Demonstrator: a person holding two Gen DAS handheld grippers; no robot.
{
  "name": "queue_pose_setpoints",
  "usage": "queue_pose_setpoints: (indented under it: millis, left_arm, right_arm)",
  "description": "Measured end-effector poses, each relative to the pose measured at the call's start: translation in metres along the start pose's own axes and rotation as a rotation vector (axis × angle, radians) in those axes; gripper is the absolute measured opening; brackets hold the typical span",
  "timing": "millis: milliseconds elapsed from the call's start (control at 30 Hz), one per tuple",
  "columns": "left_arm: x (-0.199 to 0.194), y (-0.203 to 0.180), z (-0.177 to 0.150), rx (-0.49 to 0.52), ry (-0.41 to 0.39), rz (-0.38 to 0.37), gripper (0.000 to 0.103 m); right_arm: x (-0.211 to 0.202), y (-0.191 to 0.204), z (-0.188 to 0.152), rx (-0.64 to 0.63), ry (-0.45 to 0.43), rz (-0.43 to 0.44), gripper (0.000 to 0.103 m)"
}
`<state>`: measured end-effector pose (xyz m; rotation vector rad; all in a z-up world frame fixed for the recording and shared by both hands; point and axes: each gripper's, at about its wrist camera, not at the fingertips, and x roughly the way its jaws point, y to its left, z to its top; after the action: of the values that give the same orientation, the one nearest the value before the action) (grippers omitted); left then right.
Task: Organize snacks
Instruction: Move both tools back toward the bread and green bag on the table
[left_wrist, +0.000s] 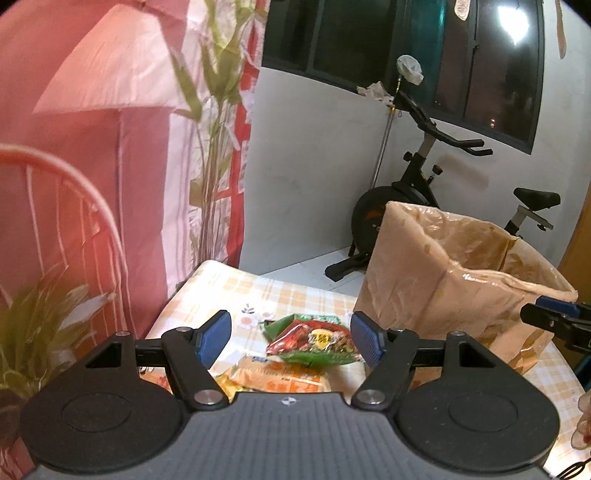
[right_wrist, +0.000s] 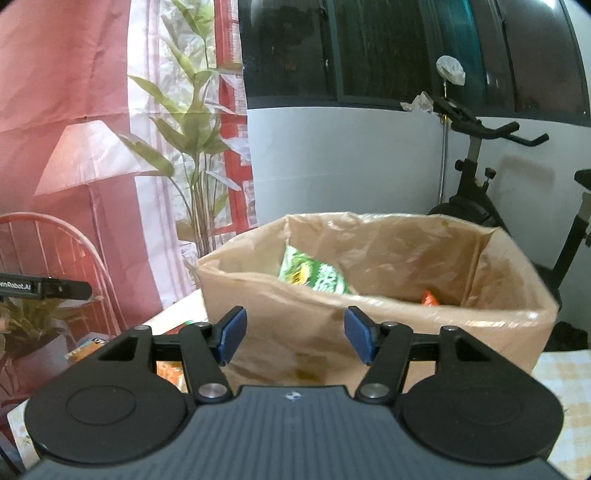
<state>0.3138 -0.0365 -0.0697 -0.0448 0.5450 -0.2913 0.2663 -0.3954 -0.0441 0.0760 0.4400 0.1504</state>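
An exercise bike (left_wrist: 424, 192) stands on the floor by the white wall (left_wrist: 314, 166), under a dark window (left_wrist: 406, 48). A printed backdrop (left_wrist: 92, 166) hangs at the left, showing a lamp (right_wrist: 88, 158), a chair (left_wrist: 55, 206) and tall plants (right_wrist: 192, 122).

Green-red snack packet (left_wrist: 312, 341) lies flat beside orange one (left_wrist: 284, 376); green packet (right_wrist: 314, 277) leans in lined box (right_wrist: 369, 306)
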Motion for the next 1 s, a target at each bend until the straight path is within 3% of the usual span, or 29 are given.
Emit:
queue_pose_setpoints:
  millis: [367, 1000]
  left_arm:
    - [0.007, 0.030, -0.028, -0.041, 0.052, 0.030, 0.074]
    - [0.017, 0.058, -0.047, -0.072, 0.074, 0.060, 0.074]
  right_arm:
    - [0.022, 0.029, -0.031, 0.021, 0.082, 0.015, 0.063]
    - [0.050, 0.032, -0.058, 0.027, 0.135, -0.063, 0.063]
